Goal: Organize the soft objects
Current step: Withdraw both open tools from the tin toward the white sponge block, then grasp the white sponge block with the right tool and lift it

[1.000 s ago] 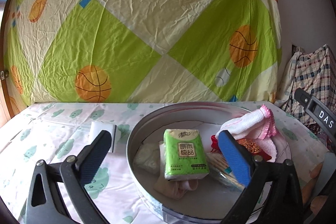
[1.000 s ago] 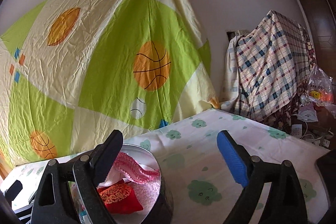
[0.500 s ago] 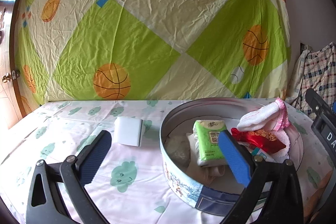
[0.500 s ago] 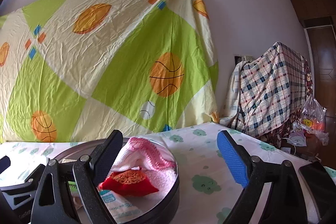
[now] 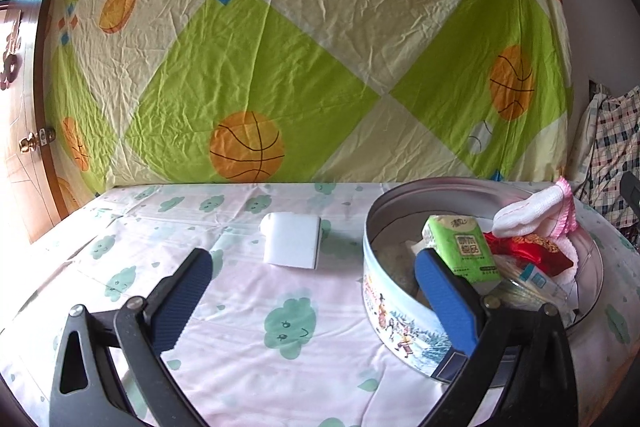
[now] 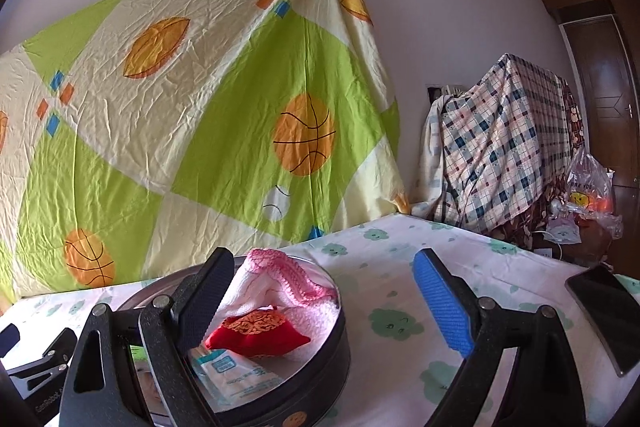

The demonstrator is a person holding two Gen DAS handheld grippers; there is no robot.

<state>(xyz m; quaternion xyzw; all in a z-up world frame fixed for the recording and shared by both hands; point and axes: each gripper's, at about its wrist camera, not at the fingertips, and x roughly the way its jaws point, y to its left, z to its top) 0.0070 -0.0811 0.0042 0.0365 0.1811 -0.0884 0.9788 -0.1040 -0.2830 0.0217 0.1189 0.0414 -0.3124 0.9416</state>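
A round metal tin [image 5: 400, 319] [image 6: 320, 367] stands on the cloth-covered table, holding a green tissue pack [image 5: 464, 247], a red embroidered pouch [image 5: 532, 251] [image 6: 256, 335], a pink-edged white cloth [image 5: 536, 211] [image 6: 280, 279] and a plastic-wrapped packet [image 6: 232, 375]. A white sponge block [image 5: 292, 239] lies on the table left of the tin. My left gripper [image 5: 312, 287] is open and empty, the sponge ahead of it between the fingers. My right gripper [image 6: 324, 299] is open and empty, its left finger over the tin.
A patterned sheet [image 5: 300, 47] hangs behind the table. A plaid-covered pile [image 6: 504, 147] and a plastic bag [image 6: 588, 187] stand at the right. A dark phone [image 6: 608, 315] lies at the table's right edge. A wooden door [image 5: 20, 107] is at the left.
My left gripper has swung left, so the tin now sits at its right finger and the sponge lies ahead. My right gripper has turned so the tin shows more fully.
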